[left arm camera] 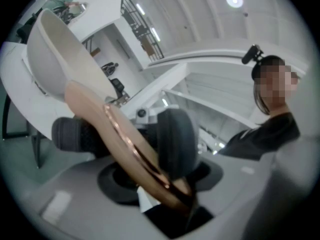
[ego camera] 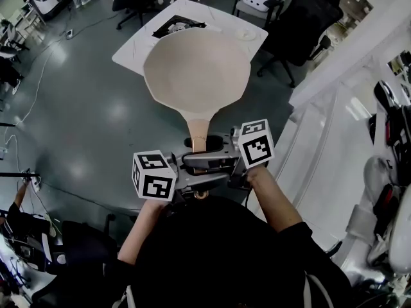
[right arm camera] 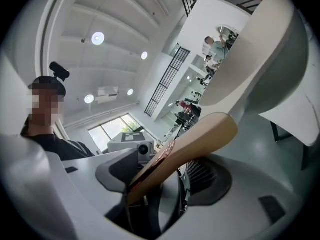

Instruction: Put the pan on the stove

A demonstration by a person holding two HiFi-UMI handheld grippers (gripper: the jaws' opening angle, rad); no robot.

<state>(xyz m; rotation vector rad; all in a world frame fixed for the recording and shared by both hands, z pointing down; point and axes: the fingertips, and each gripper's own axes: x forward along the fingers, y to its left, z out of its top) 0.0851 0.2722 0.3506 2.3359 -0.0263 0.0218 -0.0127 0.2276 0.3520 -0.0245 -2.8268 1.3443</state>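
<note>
Pan (ego camera: 196, 69), cream-coloured, hangs in the air over the grey floor (ego camera: 83, 108), near the white tabletop (ego camera: 138, 47). I have the left claw (left arm camera: 127, 136) and right claw (right arm camera: 160, 174) clenched on its wooden handle (ego camera: 198, 130) from opposite sides.

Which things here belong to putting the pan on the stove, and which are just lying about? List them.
Job: pan, held by its handle in the left gripper and the right gripper; stove; table under it.
Lying about: white dish on the table; black chair beside it.
</note>
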